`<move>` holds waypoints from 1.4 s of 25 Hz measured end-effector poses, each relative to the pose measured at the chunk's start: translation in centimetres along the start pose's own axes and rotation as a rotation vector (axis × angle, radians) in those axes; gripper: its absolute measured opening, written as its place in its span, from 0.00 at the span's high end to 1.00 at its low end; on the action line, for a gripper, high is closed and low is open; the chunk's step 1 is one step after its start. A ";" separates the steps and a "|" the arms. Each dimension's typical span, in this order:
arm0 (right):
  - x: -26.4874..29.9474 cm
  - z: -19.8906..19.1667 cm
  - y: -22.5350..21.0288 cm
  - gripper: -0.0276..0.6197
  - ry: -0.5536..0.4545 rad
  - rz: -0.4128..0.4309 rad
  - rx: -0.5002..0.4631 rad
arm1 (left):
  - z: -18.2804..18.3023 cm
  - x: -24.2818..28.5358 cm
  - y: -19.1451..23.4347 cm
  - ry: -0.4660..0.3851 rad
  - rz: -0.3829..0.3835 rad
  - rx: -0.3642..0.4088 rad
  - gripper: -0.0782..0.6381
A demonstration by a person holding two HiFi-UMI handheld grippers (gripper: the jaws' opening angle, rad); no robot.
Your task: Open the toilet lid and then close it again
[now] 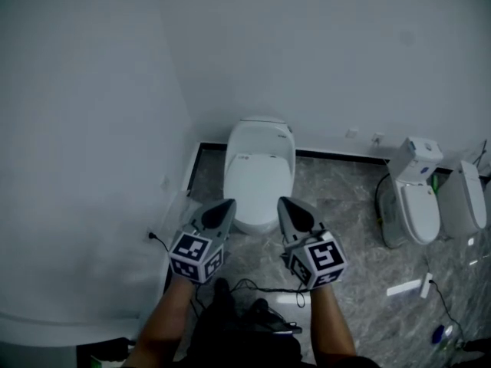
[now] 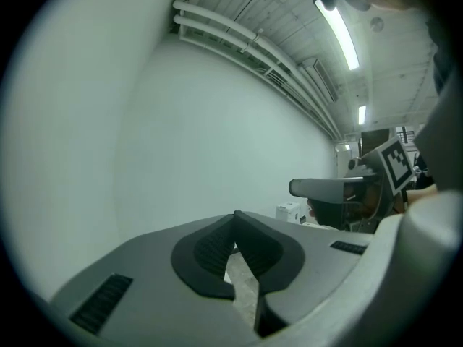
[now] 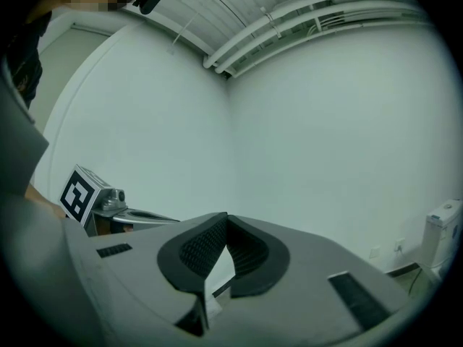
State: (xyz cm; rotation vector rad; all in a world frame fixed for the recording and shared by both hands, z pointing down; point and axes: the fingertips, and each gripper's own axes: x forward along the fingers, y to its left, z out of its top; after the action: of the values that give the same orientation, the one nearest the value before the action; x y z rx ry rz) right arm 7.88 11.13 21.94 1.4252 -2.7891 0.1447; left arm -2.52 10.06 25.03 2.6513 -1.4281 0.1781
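Observation:
A white toilet [image 1: 259, 173] stands against the far wall in the head view, its lid [image 1: 258, 181] down flat. My left gripper [image 1: 228, 204] hovers just short of the bowl's front left, jaws shut and empty. My right gripper [image 1: 282, 202] is level with it at the bowl's front right, also shut on nothing. In the left gripper view my left gripper [image 2: 234, 215] points at bare wall, tips together, with the other gripper at the right. The right gripper view shows my right gripper [image 3: 226, 216] the same way, facing the wall corner. Neither gripper view shows the toilet.
A second toilet [image 1: 416, 198] and a loose white tank piece [image 1: 462, 200] stand at the right by the wall. A curved white wall [image 1: 84, 167] fills the left. Black cables [image 1: 253, 288] and small white parts [image 1: 406, 287] lie on the grey marble floor [image 1: 337, 198].

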 end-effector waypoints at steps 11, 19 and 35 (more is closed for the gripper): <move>7.3 -4.9 -2.8 0.95 0.073 -0.077 0.072 | -6.3 6.1 7.3 0.109 -0.049 -0.072 0.88; 12.7 -11.6 -4.9 0.95 0.221 -0.225 0.153 | -11.7 11.1 13.7 0.199 -0.116 -0.129 0.88; 15.3 -27.8 -9.1 0.95 0.408 -0.297 0.268 | -28.7 15.1 16.2 0.438 -0.091 -0.222 0.88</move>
State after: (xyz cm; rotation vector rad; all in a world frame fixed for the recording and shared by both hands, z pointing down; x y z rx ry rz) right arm 5.26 -4.15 51.10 1.6217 -2.2683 0.7353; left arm -9.08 -6.42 56.66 2.3049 -1.1124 0.5205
